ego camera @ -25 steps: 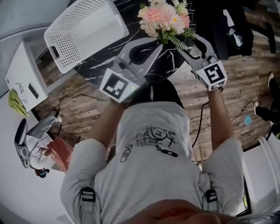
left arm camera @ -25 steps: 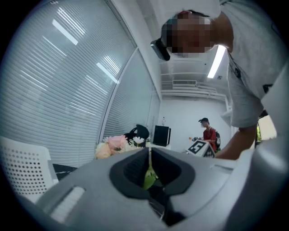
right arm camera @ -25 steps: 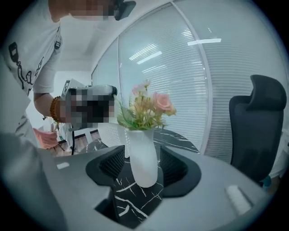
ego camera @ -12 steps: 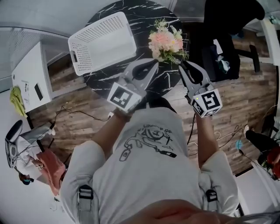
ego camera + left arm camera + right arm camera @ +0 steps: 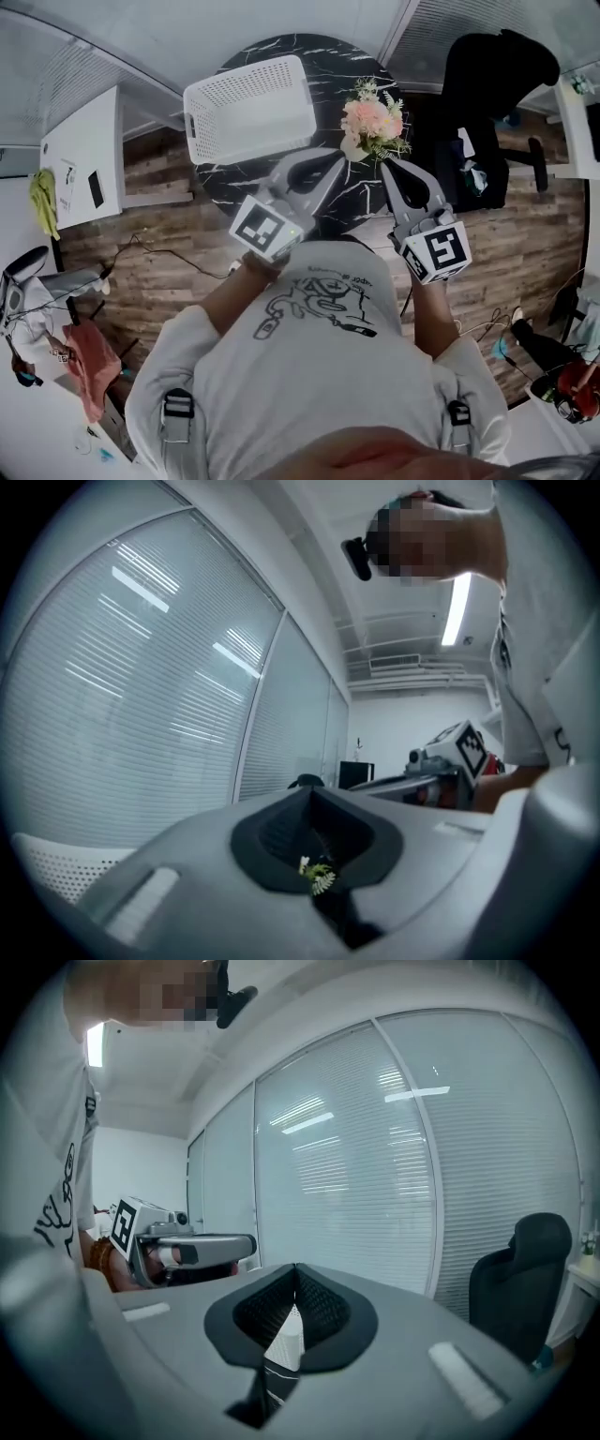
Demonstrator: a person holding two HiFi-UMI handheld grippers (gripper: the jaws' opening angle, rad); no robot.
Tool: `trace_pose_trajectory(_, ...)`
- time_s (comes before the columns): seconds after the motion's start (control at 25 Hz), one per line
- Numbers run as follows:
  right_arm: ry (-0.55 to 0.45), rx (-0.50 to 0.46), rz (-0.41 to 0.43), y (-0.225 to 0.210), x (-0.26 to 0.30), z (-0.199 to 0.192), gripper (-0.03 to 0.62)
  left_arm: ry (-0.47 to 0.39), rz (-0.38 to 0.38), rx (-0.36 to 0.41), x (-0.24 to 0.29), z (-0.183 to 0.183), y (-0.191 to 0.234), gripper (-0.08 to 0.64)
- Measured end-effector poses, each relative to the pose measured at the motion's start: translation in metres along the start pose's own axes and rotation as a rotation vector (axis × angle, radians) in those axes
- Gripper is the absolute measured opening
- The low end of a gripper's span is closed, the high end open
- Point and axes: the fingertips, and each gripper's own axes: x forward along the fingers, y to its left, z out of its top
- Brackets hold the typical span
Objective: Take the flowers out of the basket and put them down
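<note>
A bouquet of pink and cream flowers (image 5: 373, 127) stands on the round black marble table (image 5: 309, 56), just right of the white perforated basket (image 5: 248, 108). Both grippers are held up in front of the person, above the table's near edge and apart from the flowers. My left gripper (image 5: 334, 156) is shut and empty; a sprig of the flowers (image 5: 319, 876) shows through the gap behind its tips. My right gripper (image 5: 385, 167) has just been closing and now stands shut with nothing between its jaws. In the gripper views both point level towards window blinds.
A white cabinet (image 5: 80, 159) stands left of the table, with a yellow-green cloth on it. A black office chair (image 5: 487, 94) stands to the right. Cables lie on the wooden floor (image 5: 169, 272). A red cloth (image 5: 84, 361) lies at the lower left.
Both grippers have risen and drawn back from the bouquet, which stays on the table. The right gripper's jaws, open beside the flowers a second ago, have closed empty.
</note>
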Motion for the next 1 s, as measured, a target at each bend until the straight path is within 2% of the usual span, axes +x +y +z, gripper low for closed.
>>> trace_pose_trajectory(0.16,-0.024,0.001,0.039,0.031,-0.002,0.024,0.006,0.017,0.001,0.005,-0.014,0.014,-0.011,0.003)
trace_pose_trajectory(0.28,-0.036,-0.016,0.062,0.046,0.0,0.038,0.006,-0.027,0.011,-0.004,-0.016,0.034,-0.016,0.003)
trace_pose_trajectory(0.48,-0.057,-0.042,0.096,0.065,0.002,0.06,0.006,-0.054,0.021,0.002,-0.025,0.052,-0.021,0.003)
trace_pose_trajectory(0.64,-0.067,-0.065,0.127,0.072,0.005,0.073,0.006,-0.073,0.036,0.002,-0.031,0.063,-0.019,0.003)
trace_pose_trajectory(1.0,-0.091,-0.048,0.143,0.073,0.009,0.088,0.005,-0.066,0.059,0.011,-0.037,0.071,-0.016,0.003)
